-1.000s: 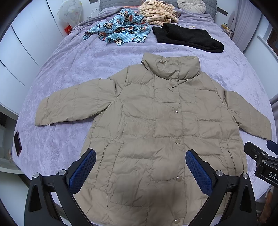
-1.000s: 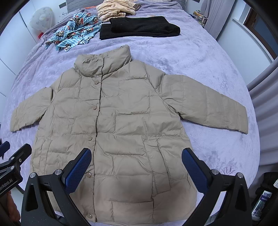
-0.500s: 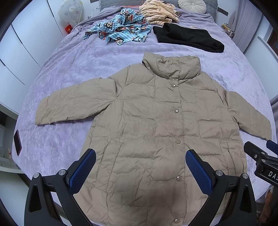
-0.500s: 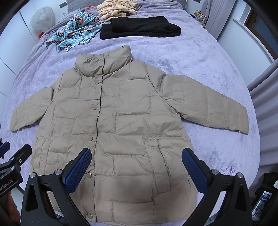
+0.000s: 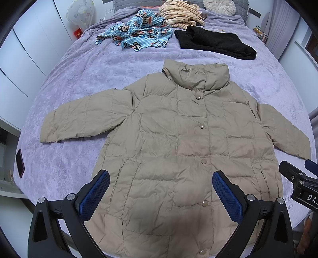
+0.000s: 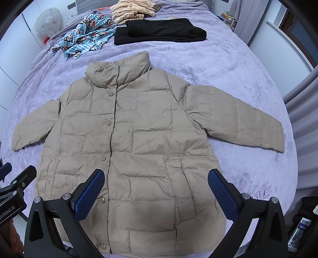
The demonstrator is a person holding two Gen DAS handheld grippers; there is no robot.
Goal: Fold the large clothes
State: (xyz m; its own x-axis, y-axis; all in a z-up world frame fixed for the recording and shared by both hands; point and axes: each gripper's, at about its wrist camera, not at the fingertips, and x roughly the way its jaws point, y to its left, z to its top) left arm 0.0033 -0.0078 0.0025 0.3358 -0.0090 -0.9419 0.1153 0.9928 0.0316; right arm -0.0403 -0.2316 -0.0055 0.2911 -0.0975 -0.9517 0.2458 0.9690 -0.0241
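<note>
A beige quilted puffer jacket (image 5: 178,142) lies flat and buttoned on the purple bedspread (image 5: 83,83), front up, collar away from me, both sleeves spread out. It also shows in the right wrist view (image 6: 139,135). My left gripper (image 5: 161,190) is open and empty, held above the jacket's lower left part. My right gripper (image 6: 156,188) is open and empty, held above the lower right part near a pocket. Each gripper shows at the edge of the other's view: the right one (image 5: 298,178) and the left one (image 6: 14,186).
At the far end of the bed lie a blue monkey-print garment (image 5: 137,35), a striped cream garment (image 5: 182,13), a folded black garment (image 5: 214,41) and a round cushion (image 5: 218,6). A dark phone (image 5: 19,162) lies at the bed's left edge. White wardrobes stand left.
</note>
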